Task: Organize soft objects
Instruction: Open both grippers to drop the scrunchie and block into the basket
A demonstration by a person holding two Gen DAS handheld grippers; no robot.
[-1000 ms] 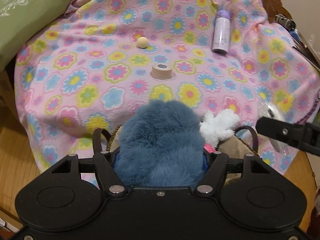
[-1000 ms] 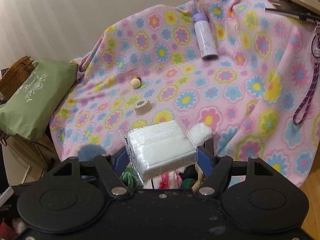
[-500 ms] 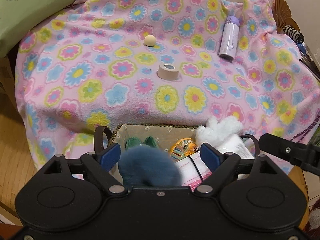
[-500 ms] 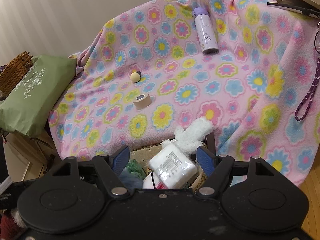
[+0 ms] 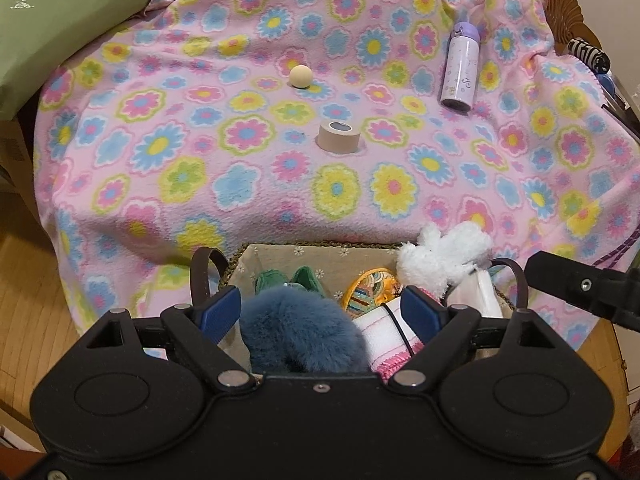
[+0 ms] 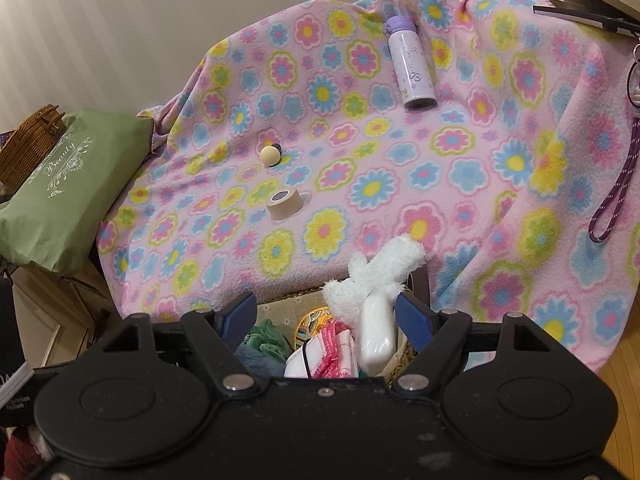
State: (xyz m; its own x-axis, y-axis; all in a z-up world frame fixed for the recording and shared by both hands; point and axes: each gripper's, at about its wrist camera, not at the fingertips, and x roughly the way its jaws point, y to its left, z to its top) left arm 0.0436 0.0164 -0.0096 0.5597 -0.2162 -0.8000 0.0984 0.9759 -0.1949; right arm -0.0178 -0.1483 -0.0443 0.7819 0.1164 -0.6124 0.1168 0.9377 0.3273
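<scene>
A lined basket [image 5: 320, 258] stands at the near edge of the flowered blanket. In it lie a blue furry thing [image 5: 298, 334], a white plush toy [image 5: 442, 258], a green soft thing [image 5: 288, 278], a pink-edged cloth [image 5: 386, 334], a patterned pouch [image 5: 366, 286] and a white tissue pack [image 6: 374, 330]. My left gripper [image 5: 322, 310] is open just above the blue furry thing, holding nothing. My right gripper [image 6: 326, 320] is open over the basket [image 6: 280, 310], beside the tissue pack and the white plush toy [image 6: 376, 274].
On the pink flowered blanket [image 5: 200, 140] lie a tan tape roll [image 5: 339, 137], a cream ball [image 5: 300, 76] and a lilac bottle [image 5: 460, 70]. A green bag [image 5: 52, 12] lies at the left. The right gripper's body [image 5: 580, 284] shows at right. A purple cord [image 6: 616, 184] hangs.
The left gripper opened and let the blue furry thing into the basket, then drew back. The right gripper opened, dropped the tissue pack into the basket and pulled back.
</scene>
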